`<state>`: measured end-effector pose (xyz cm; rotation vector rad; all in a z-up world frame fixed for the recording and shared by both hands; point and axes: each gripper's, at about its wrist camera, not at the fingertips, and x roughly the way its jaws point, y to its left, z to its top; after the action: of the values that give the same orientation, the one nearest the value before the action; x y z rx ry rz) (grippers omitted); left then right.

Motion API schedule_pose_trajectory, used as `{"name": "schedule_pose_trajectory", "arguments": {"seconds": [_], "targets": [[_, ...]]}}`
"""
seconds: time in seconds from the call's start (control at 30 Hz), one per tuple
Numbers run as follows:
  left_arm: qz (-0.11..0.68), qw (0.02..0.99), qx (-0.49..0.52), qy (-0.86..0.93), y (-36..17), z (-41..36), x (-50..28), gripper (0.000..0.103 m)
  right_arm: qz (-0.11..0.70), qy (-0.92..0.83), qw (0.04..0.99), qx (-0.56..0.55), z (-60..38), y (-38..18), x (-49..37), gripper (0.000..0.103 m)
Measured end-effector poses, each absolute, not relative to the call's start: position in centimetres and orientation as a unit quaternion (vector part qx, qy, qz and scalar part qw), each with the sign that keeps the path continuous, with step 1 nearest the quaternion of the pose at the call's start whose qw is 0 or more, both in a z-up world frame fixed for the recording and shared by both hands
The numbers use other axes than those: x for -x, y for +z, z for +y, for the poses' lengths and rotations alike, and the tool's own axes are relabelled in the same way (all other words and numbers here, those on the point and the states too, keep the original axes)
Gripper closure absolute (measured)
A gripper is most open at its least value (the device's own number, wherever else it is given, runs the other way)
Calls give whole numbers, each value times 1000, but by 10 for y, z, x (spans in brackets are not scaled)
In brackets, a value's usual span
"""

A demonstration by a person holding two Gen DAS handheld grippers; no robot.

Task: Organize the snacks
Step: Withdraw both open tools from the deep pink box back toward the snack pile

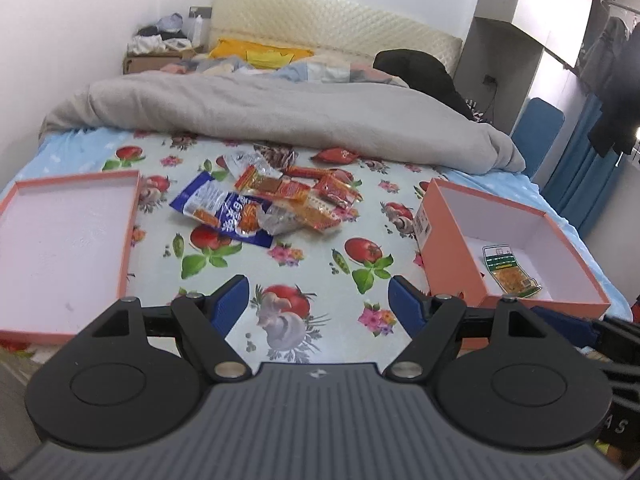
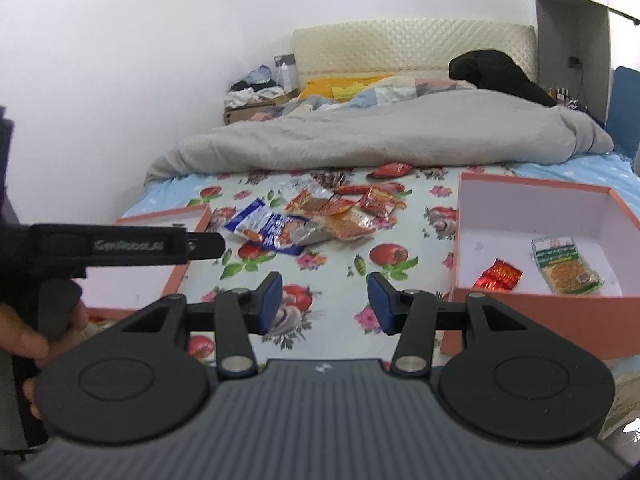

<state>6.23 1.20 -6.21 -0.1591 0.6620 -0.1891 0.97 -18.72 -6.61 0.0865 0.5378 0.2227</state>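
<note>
Two crinkly foil packets (image 2: 498, 275) in rectangular cardboard box (image 2: 532, 304)

Ahead of me a rumpled grey duvet (image 1: 280, 120) lies across the bed, over a tomato-and-flower printed sheet (image 1: 304, 264). Behind it stands a cream quilted headboard (image 1: 332, 28), with a yellow pillow (image 1: 256, 52) below it and a black garment (image 2: 496, 72) heaped at the right.

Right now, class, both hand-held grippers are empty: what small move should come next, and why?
Probably reach the open right hand-held gripper forward to the snack pile and grip one packet. The box already holds two packets, while most snacks lie loose on the bed sheet.
</note>
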Motion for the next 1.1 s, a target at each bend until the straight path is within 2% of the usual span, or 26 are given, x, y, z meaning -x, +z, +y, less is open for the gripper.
{"name": "schedule_pose_trajectory", "arguments": {"seconds": [0.3, 0.53, 1.1], "targets": [[322, 938, 82, -104, -73, 15, -74, 23, 266, 78, 960, -37, -190, -73, -15, 53], [351, 928, 72, -106, -94, 13, -103, 23, 278, 66, 958, -26, -193, -91, -37, 53], [360, 929, 37, -72, -115, 18, -173, 23, 268, 84, 960, 19, -176, -118, -94, 53]]}}
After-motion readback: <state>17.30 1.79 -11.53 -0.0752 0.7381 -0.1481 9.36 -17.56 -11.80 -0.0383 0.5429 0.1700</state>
